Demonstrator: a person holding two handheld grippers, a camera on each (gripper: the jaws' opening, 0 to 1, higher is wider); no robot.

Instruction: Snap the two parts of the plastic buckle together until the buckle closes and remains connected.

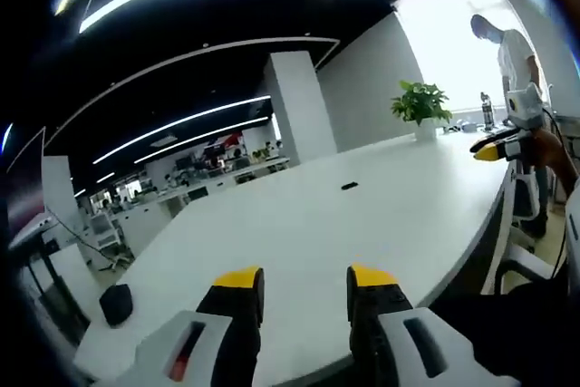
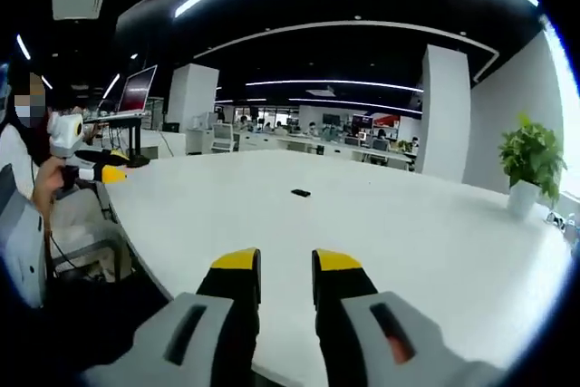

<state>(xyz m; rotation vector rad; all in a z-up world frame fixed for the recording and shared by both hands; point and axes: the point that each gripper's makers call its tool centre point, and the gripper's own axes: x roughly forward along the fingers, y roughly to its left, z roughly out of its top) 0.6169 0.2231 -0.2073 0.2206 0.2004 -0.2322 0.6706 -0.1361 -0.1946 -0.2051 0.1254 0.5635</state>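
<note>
Left claw: the left claw hangs over the near edge of the desk, its yellow-tipped jaws parted with nothing between them.
Right claw: the right claw is over the near edge of the desk, jaws apart by a narrow gap and holding nothing.
Buckle: a small dark piece, the buckle, lies flat on the desk, well beyond the left claw; in the right gripper view the buckle sits ahead of the right claw. Too small to tell whether its two parts are joined.
Plant: a potted plant stands near the desk's far edge, well past the buckle.
Pouch: a dark pouch lies at a desk corner, far from the buckle.
</note>
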